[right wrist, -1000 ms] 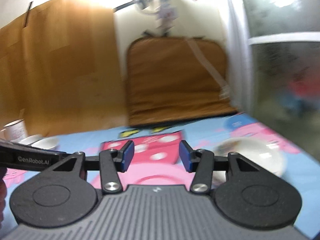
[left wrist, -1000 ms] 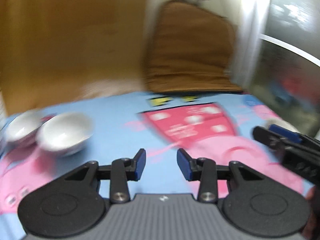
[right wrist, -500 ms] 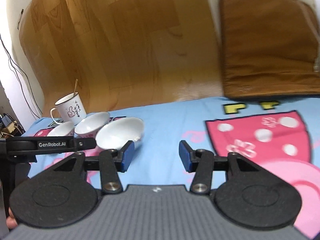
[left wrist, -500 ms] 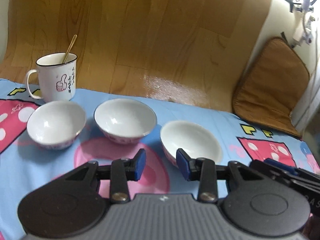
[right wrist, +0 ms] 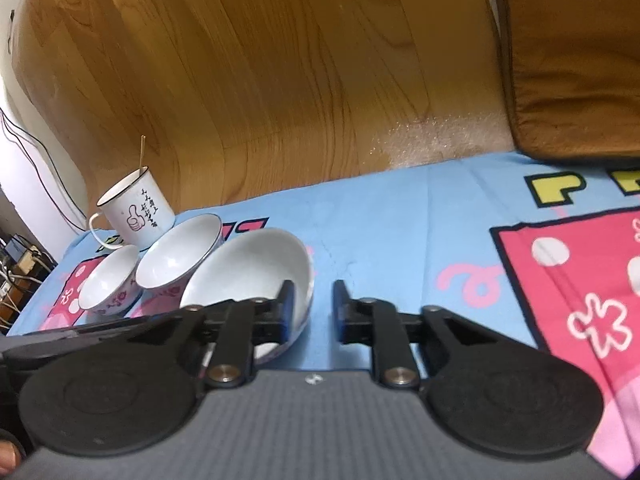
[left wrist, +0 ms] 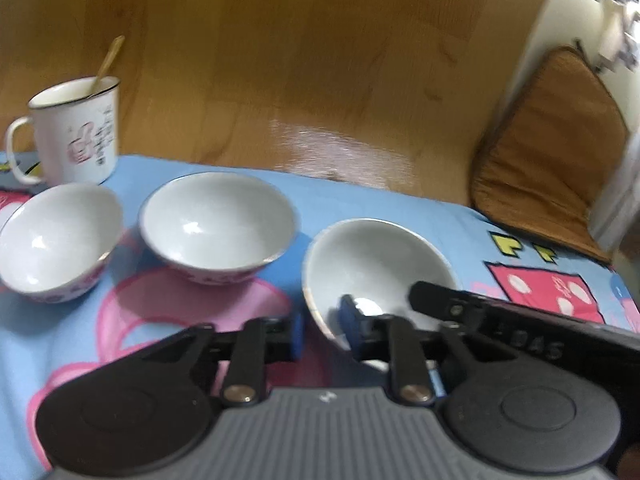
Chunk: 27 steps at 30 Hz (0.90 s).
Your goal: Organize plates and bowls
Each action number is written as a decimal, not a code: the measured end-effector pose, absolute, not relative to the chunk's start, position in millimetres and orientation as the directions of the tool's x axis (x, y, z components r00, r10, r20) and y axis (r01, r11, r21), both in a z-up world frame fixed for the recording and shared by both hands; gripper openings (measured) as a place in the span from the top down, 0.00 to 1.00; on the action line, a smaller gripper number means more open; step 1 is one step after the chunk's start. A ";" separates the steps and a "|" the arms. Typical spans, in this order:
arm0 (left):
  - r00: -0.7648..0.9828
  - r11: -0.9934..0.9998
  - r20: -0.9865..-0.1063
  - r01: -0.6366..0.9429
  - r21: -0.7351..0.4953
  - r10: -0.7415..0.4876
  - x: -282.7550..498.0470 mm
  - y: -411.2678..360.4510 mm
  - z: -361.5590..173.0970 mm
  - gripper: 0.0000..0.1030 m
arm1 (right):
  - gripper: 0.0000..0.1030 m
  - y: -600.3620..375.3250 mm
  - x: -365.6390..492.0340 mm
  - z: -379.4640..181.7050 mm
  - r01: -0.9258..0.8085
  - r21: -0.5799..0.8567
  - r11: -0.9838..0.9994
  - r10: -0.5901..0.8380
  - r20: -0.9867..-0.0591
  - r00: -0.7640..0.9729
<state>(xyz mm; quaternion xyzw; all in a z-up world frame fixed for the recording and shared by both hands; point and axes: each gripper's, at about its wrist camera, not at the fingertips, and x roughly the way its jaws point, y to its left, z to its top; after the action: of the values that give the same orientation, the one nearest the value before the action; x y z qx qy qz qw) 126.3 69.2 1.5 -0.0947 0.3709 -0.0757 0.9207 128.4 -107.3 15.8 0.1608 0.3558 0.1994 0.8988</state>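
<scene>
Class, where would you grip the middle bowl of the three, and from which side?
Probably the near rim of the middle bowl, one finger inside and one outside, coming from above: it stands upright, mouth open, with a thin flaring wall, and looks too wide to span.

- Left gripper (left wrist: 320,330): black linkage arms, blue pads, silver pivot screws, ribbed grey body, round black discs.
- Right gripper (right wrist: 314,308): same build, small white mark on grey body.

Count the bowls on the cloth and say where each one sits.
3, in a row: one bowl beside the mug, a middle bowl, and the nearest bowl at the grippers. None seems hidden.
</scene>
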 end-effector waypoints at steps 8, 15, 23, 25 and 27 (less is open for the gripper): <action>0.656 0.939 -0.678 0.165 -0.301 -0.332 118.2 31.2 13.5 0.85 | 0.89 -147.6 92.4 27.7 -0.176 0.391 0.903 0.382 -0.546 0.746; 0.607 0.897 -0.663 0.341 -0.281 -0.439 113.1 -55.9 24.5 0.85 | 0.88 -214.9 46.0 33.5 -0.034 0.315 0.949 0.202 -0.521 0.829; 0.529 0.853 -0.689 0.445 -0.273 -0.496 118.6 -136.2 14.6 0.85 | 0.88 -276.3 27.7 15.9 0.126 0.309 0.943 0.063 -0.536 0.842; 0.526 0.851 -0.692 0.455 -0.262 -0.494 119.1 -145.9 13.6 0.85 | 0.88 -283.7 28.4 12.5 0.144 0.310 0.940 0.047 -0.533 0.845; 0.525 0.855 -0.700 0.457 -0.247 -0.483 121.8 -153.6 11.5 0.84 | 0.87 -287.3 31.0 8.5 0.159 0.312 0.937 0.033 -0.530 0.847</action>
<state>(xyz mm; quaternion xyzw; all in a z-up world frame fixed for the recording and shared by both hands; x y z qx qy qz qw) 121.8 -153.6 11.5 -0.0161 0.4060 -0.2690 0.8732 31.0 -287.3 8.5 0.1749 0.2742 -0.0331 0.9450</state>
